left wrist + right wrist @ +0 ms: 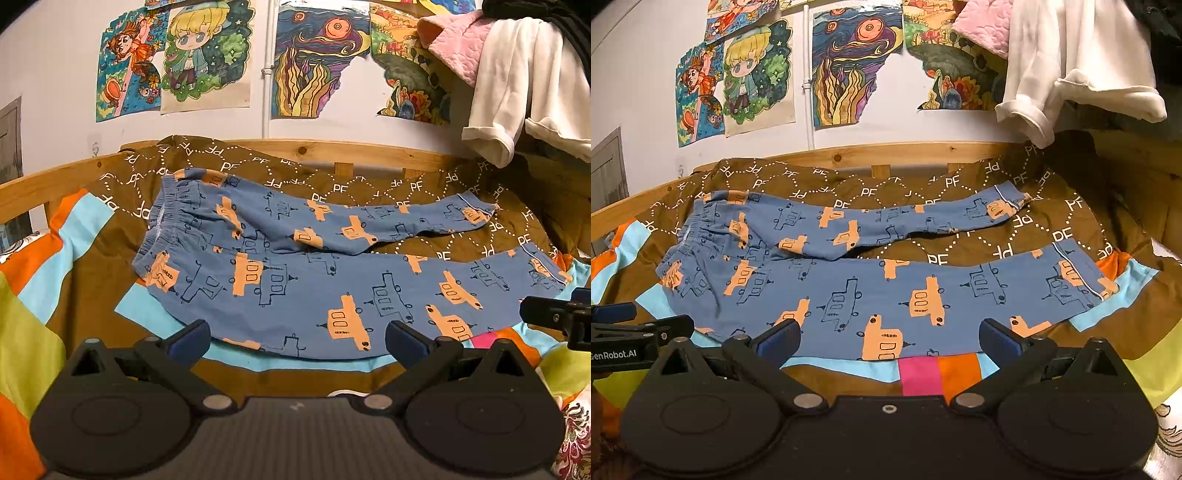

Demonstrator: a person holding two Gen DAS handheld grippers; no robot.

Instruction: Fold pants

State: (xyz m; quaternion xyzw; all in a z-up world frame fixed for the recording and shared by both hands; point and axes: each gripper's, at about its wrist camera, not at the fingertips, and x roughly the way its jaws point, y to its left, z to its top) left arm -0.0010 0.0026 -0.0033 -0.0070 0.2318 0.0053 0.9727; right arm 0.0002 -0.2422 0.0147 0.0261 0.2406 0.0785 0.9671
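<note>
Blue boat-print pants [314, 291] lie flat and unfolded on the brown quilt [92, 266], waistband at 9 o'clock, cuffs at 3 o'clock. Left gripper [297, 341] is level at the near hem, fingers wide apart, empty. Right gripper [889, 341] is alongside, likewise spread and empty, near the lower leg.

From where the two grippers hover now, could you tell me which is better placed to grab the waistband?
Left, probably. The left gripper hangs open nearer the elastic waistband of the blue cotton pants with orange boats; the right gripper, also open, faces the cuff end.
</note>
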